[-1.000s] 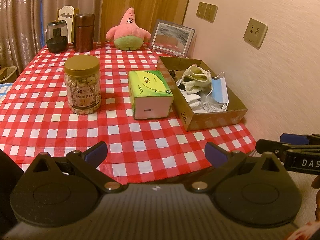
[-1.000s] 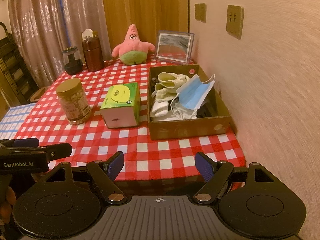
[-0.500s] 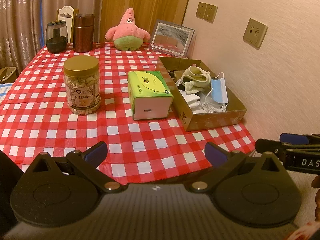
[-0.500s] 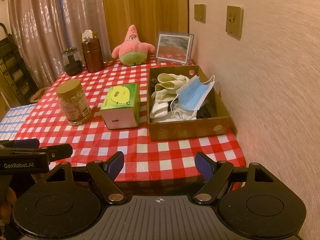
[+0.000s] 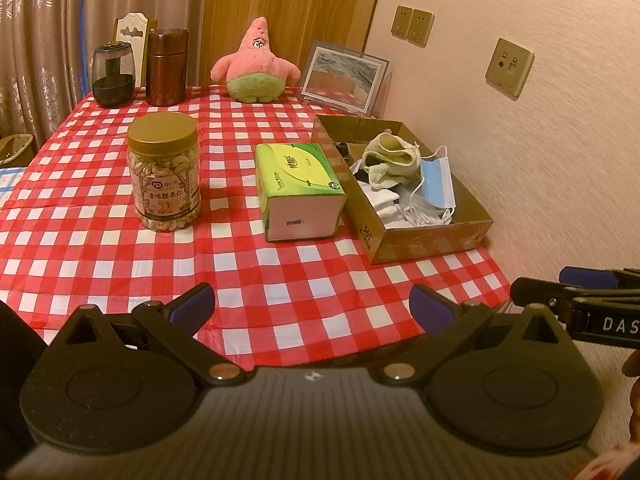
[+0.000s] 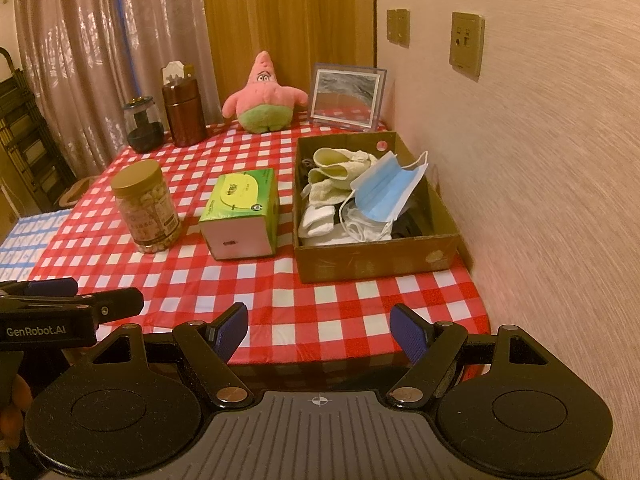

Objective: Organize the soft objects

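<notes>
Left gripper (image 5: 312, 304): hovering off the table's near edge, jaws standing wide apart with nothing between them

Right gripper (image 6: 318, 330): hovering off the same near edge toward the right corner, jaws likewise spread wide and gripping nothing

Table (image 5: 100, 248): wearing a red-and-white checked cloth, its right edge running along the wall

Nut jar (image 5: 164, 172): standing upright with a gold lid, left of centre

Tissue box (image 5: 298, 188): green-topped, lying at mid-table, just beside the cardboard box's left wall

Cardboard box (image 6: 376, 258): open-topped, sitting along the right edge; holding the soft items

Blue face mask (image 6: 386, 190): lying tilted on top of the pile, toward the box's right wall

Cream cloth (image 6: 338, 172): bunching at the box's far-left part

White socks (image 6: 320, 220): lying at the near-left corner of the box

Pink star plush (image 5: 256, 70): sitting upright at the far edge, outside the box

Picture frame (image 5: 344, 78): leaning at the far right corner

Brown canister (image 5: 166, 68) and dark glass jar (image 5: 112, 76): standing side by side at the far left corner
</notes>
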Available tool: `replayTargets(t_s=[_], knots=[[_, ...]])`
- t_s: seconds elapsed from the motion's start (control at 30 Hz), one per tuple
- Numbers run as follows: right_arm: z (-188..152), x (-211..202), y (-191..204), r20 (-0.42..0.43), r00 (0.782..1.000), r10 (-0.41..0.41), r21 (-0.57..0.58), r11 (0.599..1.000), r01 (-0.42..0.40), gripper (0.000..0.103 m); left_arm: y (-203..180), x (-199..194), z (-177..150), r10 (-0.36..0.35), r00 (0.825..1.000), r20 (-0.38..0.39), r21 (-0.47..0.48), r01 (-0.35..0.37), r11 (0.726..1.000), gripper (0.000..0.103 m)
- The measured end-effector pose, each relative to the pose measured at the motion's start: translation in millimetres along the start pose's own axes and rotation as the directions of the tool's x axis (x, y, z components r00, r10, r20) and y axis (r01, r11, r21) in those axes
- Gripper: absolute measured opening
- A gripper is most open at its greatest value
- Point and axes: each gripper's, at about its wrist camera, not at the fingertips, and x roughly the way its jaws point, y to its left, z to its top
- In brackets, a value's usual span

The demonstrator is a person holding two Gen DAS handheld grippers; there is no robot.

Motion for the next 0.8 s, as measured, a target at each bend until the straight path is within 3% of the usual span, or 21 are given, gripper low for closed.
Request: replayTargets(t_s=[0.8], knots=[[0.8, -0.2, -2.1, 0.001, 1.000, 0.001, 0.001, 1.000, -0.001, 0.078, -0.7, -0.2, -0.3, 0.001, 1.000, 0.001, -0.001, -0.001, 1.000, 0.103]])
